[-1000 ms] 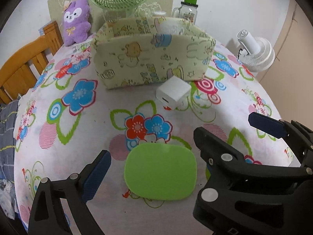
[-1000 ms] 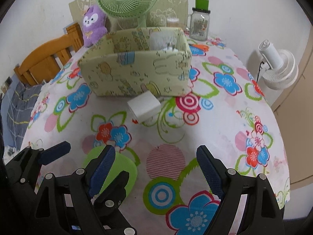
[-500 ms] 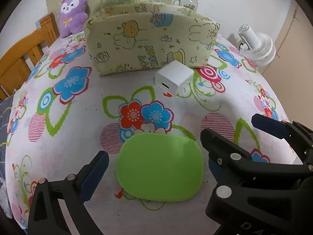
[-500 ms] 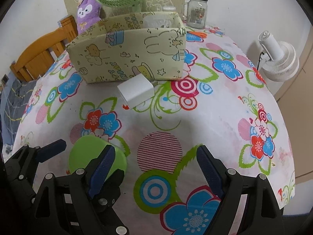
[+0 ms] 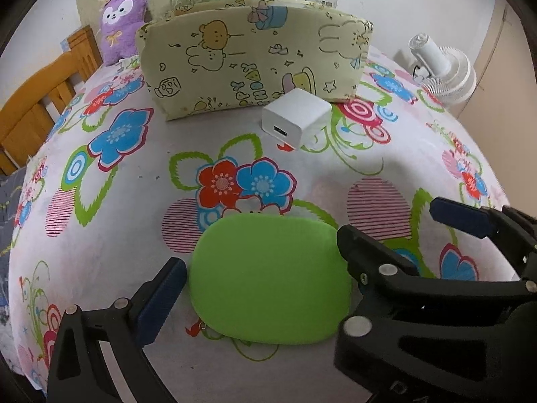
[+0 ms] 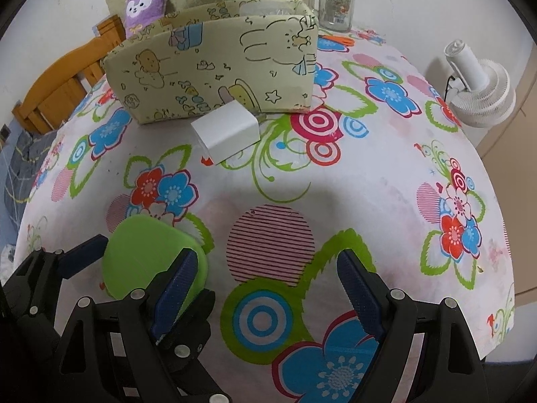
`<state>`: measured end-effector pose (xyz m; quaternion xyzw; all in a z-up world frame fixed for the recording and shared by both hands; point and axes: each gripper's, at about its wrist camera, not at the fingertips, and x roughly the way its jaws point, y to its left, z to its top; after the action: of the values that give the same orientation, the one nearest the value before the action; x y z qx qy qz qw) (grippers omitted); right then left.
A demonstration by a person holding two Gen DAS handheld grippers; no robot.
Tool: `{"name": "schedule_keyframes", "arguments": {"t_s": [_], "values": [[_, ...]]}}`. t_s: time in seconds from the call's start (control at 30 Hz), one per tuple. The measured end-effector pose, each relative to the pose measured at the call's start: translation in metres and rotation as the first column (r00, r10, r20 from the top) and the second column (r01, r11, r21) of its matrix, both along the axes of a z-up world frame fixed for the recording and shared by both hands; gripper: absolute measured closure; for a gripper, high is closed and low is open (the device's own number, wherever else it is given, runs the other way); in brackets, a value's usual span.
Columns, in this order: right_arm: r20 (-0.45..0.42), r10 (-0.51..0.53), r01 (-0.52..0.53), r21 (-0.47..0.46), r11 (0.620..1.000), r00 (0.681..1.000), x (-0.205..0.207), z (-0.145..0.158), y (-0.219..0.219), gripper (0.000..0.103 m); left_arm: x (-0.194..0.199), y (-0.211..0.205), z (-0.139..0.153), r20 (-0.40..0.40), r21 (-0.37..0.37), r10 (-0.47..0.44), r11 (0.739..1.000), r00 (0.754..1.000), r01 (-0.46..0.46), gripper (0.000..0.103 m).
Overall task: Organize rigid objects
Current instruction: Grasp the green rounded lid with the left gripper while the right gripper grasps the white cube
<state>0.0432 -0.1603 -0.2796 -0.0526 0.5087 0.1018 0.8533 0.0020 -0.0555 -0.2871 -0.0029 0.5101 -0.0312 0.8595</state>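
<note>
Both tongs apart: left tongs [image 5: 261, 288] straddle green pad [image 5: 272, 278]; charger [image 5: 297, 117] fronts fabric box [image 5: 255, 57].

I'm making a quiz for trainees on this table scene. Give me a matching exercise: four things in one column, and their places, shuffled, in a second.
Things:
1. green pad
2. white charger
3. purple plush
4. jar

Places:
A. at the table's far left, beside the wooden chair
B. between the open left claw's fingers
C. behind the fabric box's right end
D. just in front of the fabric box

Pairs: 1-B, 2-D, 3-A, 4-C
</note>
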Motion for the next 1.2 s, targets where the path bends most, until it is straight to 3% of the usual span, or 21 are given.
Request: {"name": "schedule_keyframes", "arguments": {"t_s": [0.2,1.2], "values": [[-0.004,-0.018,0.018,-0.003,1.0,1.0,0.002,-0.001,-0.004,0.016,0.0,-0.004,0.001,0.011,0.019,0.006,1.0,1.0,-0.006,0.007],[0.045,0.059,-0.058,-0.007,0.998,0.997,0.073,0.01,0.039,0.016,0.058,0.037,0.011,-0.022,0.002,0.096,0.995,0.995,-0.096,0.008]]}}
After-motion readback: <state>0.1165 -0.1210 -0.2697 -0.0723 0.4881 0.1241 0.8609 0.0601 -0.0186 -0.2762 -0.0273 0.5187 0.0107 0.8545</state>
